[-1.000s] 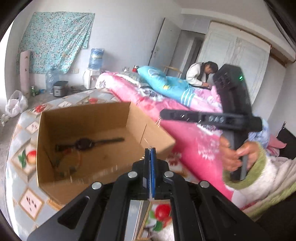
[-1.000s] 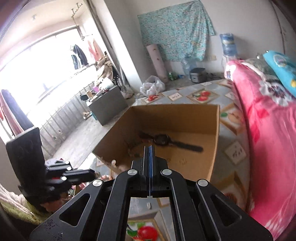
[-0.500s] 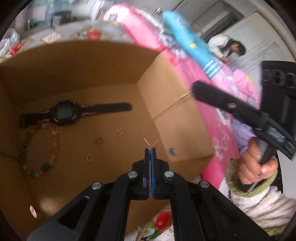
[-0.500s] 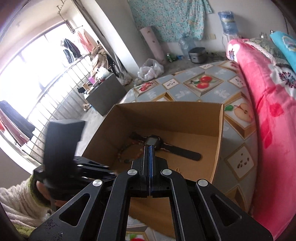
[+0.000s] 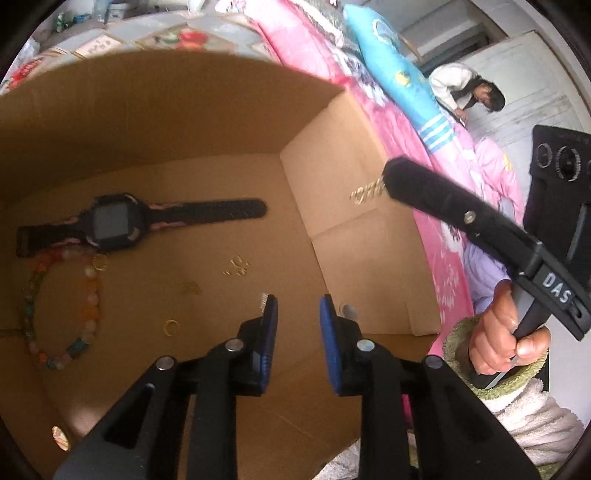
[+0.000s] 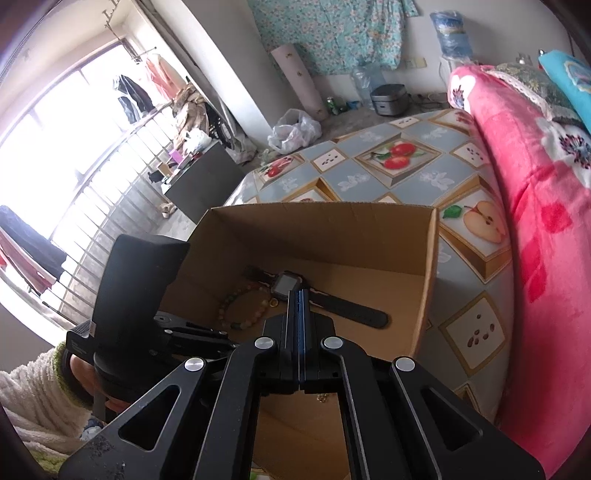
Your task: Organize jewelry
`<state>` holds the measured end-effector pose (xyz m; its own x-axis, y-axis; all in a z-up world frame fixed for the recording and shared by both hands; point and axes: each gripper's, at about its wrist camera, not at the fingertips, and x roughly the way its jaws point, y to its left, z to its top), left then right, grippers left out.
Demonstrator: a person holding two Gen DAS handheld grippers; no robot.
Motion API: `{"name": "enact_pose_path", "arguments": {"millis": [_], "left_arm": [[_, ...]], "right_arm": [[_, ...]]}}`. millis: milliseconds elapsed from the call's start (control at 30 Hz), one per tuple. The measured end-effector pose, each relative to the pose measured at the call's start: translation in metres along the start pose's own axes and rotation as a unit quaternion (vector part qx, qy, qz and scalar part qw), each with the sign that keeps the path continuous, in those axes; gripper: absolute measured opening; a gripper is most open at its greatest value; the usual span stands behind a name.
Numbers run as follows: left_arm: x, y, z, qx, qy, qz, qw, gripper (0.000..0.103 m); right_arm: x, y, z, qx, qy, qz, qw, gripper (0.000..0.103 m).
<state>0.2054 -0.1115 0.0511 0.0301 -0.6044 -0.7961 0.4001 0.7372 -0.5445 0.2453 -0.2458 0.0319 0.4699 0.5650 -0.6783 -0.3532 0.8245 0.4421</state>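
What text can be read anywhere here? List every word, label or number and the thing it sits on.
"DAS": white letters on the black body of the right gripper, seen from the left wrist; the label runs on past its edge, so the rest is unreadable.
Watch in the cardboard box: screen dark, nothing shows.
Water jug by the far wall: label too small and blurred.
No other readable text.

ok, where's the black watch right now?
Left wrist view: black watch lies flat on the cardboard box floor, far left, just above the bead bracelet.
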Motion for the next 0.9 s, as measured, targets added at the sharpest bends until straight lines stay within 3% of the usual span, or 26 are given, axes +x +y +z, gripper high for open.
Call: {"name": "enact_pose_path", "arguments": {"millis": [133,267,433,567,733,900], "left_arm": [[-0.033,0.000,-0.007,0.013,-0.061,0.024,0.9978,0.023],[-0.068,-0.002,-0.026,0.027,-0.129,0.056,0.9897,0.033],[-0.100,-0.002,-0.056,0.033,-0.185,0.089,0.9782,0.038],[-0.110,0.003,-0.075,0.031,-0.206,0.109,0.9719,0.041],[-0.117,0.013,-0.096,0.019,-0.219,0.117,0.9684,0.044],[-0.124,0.016,-0.113,0.011,-0.236,0.122,0.9638,0.044]], "right_arm": [[0.016,0.007,0.006,0.000,0.047,0.018,0.999,0.000],[0.046,0.012,0.007,0.006,0.123,0.030,0.992,0.000],[0.081,0.018,-0.002,0.000,0.207,0.015,0.978,0.000],[0.102,0.020,-0.010,-0.005,0.252,-0.011,0.968,0.003],[0.110,0.019,-0.014,-0.002,0.265,-0.037,0.964,0.013],[0.078,0.029,-0.006,-0.010,0.205,-0.032,0.978,0.015]]}}
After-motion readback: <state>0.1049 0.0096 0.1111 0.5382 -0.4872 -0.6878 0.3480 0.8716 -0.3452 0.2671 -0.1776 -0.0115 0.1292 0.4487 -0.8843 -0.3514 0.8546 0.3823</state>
